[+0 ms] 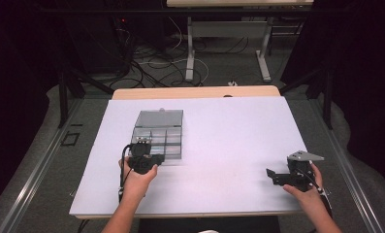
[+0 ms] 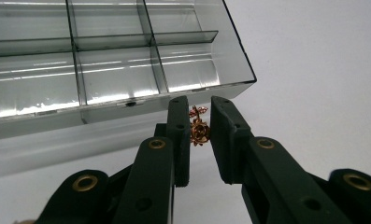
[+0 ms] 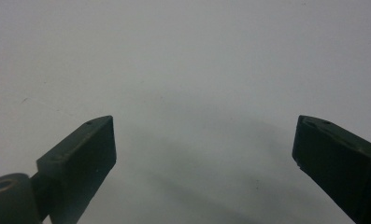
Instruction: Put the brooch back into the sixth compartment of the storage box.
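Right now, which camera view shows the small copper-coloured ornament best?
The left gripper view: the copper ornament sits pinched between the left gripper jaws, just before the clear compartment box. In the high view the hand and gripper cover that spot. The right gripper view looks at bare white table.

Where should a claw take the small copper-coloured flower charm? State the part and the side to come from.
Grip the small copper-coloured flower charm across its rounded rose head, flat pads on opposite faces, as the left claw does now. Come from the table side, away from the clear plastic compartment box: the charm is tiny and thin, and the box wall sits close behind it.
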The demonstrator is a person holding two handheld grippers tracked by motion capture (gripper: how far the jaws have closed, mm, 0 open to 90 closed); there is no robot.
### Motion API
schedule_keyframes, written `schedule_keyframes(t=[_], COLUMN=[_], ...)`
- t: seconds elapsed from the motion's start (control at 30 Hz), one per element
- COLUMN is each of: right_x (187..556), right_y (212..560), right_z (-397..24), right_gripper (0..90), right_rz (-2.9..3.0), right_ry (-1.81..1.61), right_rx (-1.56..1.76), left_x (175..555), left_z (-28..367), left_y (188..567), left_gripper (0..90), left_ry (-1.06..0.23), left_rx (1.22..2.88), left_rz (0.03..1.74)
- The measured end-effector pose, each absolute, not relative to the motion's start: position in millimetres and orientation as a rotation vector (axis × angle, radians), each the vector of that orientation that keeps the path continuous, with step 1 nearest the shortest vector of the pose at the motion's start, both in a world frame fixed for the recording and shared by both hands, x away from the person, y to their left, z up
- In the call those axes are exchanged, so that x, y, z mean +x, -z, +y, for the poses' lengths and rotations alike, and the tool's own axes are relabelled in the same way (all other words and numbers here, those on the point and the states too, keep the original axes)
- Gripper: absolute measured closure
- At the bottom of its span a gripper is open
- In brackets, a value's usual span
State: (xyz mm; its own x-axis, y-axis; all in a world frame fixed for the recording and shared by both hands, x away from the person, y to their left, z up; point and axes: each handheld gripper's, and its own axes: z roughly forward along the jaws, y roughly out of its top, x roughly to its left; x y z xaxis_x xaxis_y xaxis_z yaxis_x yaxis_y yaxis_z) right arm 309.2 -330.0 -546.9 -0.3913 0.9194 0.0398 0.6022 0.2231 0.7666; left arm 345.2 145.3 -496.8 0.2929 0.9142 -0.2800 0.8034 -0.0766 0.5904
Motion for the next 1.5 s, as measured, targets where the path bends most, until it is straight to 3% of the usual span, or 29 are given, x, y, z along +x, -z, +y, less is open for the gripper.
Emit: schedule_keyframes(t=[1.5], right_x=[308], right_y=[547], right_z=[-330], right_gripper=[6.1], right_rz=[2.078], right_ry=[-1.006], right_rx=[1.414], left_x=[370], left_z=[121], left_y=[465], left_gripper=[78.7], left_ry=[-0.147], left_rx=[2.011], left_rz=[1.482])
